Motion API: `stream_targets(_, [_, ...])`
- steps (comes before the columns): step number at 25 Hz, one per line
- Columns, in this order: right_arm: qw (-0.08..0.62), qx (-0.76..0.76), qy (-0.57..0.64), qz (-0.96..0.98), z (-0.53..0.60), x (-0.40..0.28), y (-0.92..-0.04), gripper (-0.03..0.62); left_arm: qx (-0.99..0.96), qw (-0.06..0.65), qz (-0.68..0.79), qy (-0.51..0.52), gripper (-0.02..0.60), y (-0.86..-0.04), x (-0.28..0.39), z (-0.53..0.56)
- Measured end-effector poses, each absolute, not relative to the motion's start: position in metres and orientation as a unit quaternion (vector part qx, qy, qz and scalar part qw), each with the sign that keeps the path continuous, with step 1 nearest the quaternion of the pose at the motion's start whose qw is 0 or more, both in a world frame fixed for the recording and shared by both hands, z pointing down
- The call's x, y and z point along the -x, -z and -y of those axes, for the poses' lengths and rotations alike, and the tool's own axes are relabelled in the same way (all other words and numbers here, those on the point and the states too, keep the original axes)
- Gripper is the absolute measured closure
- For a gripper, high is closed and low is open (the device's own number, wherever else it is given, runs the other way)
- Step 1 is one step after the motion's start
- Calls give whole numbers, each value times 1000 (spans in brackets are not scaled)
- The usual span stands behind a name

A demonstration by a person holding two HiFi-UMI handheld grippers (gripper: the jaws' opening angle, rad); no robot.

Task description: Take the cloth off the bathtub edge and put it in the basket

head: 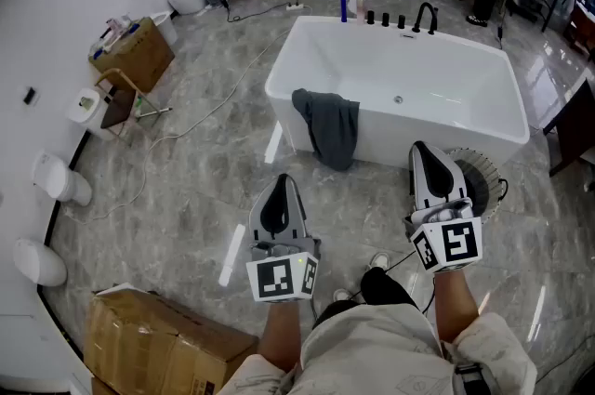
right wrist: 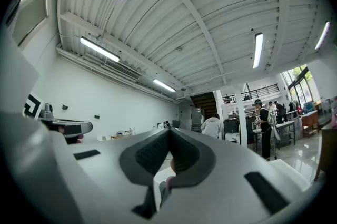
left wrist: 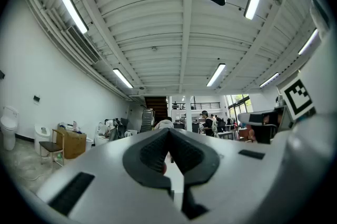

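A dark grey cloth [head: 327,125] hangs over the near left edge of the white bathtub [head: 418,112] and drapes down its outer side. A round ribbed basket [head: 482,181] stands on the floor by the tub's near right corner, partly hidden behind my right gripper [head: 423,146]. That gripper is shut and holds nothing. My left gripper [head: 282,180] is also shut and empty, a short way in front of the cloth. In both gripper views the closed jaws point up towards the ceiling, with the left gripper [left wrist: 169,131] and the right gripper [right wrist: 169,131] each showing nothing between the pads.
Black taps [head: 425,16] stand on the tub's far rim. A cardboard box [head: 153,347] lies near left, another box [head: 133,52] and a small chair [head: 121,100] at far left. Toilets [head: 60,177] line the left wall. A cable [head: 218,100] crosses the floor. People stand at the back.
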State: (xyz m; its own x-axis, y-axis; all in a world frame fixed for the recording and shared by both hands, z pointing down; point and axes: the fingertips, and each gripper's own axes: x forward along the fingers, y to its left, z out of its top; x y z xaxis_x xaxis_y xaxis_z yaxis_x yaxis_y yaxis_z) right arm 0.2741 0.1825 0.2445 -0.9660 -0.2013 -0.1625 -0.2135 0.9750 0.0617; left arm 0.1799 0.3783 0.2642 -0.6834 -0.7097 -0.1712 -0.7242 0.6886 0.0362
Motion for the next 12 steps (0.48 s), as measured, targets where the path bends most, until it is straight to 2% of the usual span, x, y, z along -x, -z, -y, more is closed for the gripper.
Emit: stream_targets(12, [77,98,-40,-991,-222,-280,-244,606,373,60,-925,-39,586,-273,-184,-419])
